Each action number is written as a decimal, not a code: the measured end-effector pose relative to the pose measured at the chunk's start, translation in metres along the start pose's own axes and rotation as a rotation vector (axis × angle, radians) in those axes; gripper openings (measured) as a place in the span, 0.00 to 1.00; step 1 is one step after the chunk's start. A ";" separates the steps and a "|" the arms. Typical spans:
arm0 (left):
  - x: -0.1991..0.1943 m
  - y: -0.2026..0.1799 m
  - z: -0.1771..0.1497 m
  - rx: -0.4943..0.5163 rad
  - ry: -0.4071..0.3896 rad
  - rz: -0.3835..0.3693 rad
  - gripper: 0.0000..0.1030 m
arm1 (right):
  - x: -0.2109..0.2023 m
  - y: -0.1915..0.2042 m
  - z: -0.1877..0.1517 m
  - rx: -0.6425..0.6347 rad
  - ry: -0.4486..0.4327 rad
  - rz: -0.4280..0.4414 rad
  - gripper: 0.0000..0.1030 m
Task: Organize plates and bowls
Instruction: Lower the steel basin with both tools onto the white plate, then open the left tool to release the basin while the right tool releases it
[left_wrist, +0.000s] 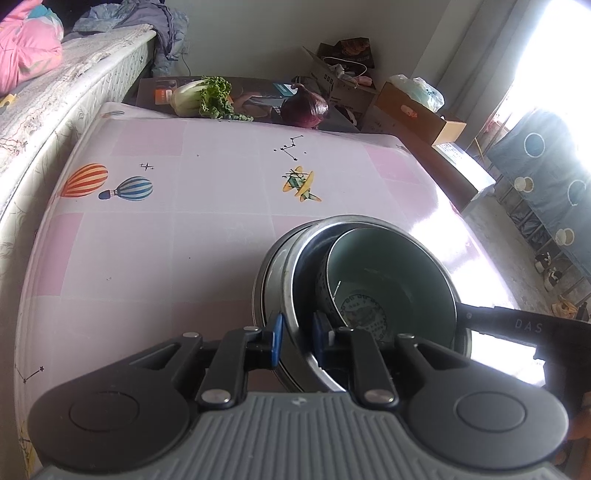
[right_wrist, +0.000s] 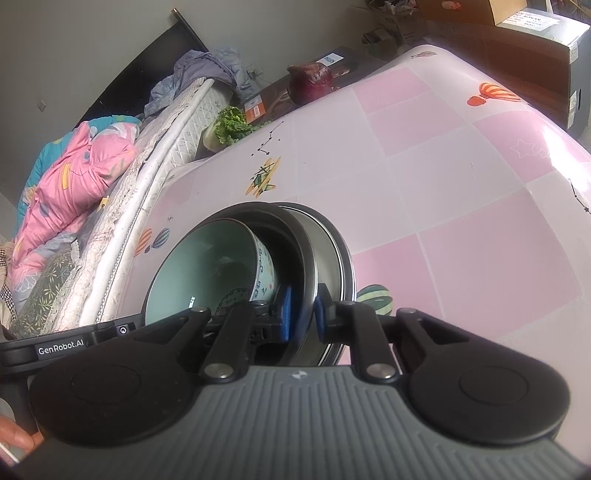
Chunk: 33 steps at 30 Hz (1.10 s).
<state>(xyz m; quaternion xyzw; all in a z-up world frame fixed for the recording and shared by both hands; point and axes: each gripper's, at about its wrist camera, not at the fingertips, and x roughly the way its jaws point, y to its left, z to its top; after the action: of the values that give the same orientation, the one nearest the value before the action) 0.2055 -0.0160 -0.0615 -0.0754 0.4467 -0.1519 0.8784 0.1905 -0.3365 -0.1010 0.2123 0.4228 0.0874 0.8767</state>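
One green bowl (left_wrist: 391, 280) inside two nested steel bowls (left_wrist: 291, 295), rim gripped by left gripper (left_wrist: 297, 334) and right gripper (right_wrist: 304, 314).

Ahead of me the tablecloth (left_wrist: 207, 236) lies open; the stacked bowls (left_wrist: 369, 280) crowd its near edge, cabbage (left_wrist: 201, 96) and onion (left_wrist: 304, 106) beyond the far edge.

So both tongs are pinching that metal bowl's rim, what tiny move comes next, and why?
Probably lower it level onto the table. Left tongs and right tongs each clamp the steel bowl rim, and the green bowl leans loosely inside, so tipping might slide it.
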 end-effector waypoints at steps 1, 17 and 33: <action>-0.003 -0.002 -0.001 0.014 -0.013 0.010 0.21 | -0.002 -0.001 -0.001 0.004 -0.003 0.007 0.15; -0.072 -0.014 -0.030 0.136 -0.191 0.064 0.81 | -0.084 0.019 -0.029 -0.109 -0.178 -0.034 0.69; -0.102 -0.022 -0.057 0.110 -0.257 0.142 1.00 | -0.143 0.058 -0.093 -0.321 -0.317 -0.237 0.99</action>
<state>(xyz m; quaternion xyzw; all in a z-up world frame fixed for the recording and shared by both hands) 0.0983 -0.0018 -0.0112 -0.0142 0.3257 -0.1028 0.9398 0.0301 -0.3050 -0.0255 0.0302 0.2826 0.0155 0.9586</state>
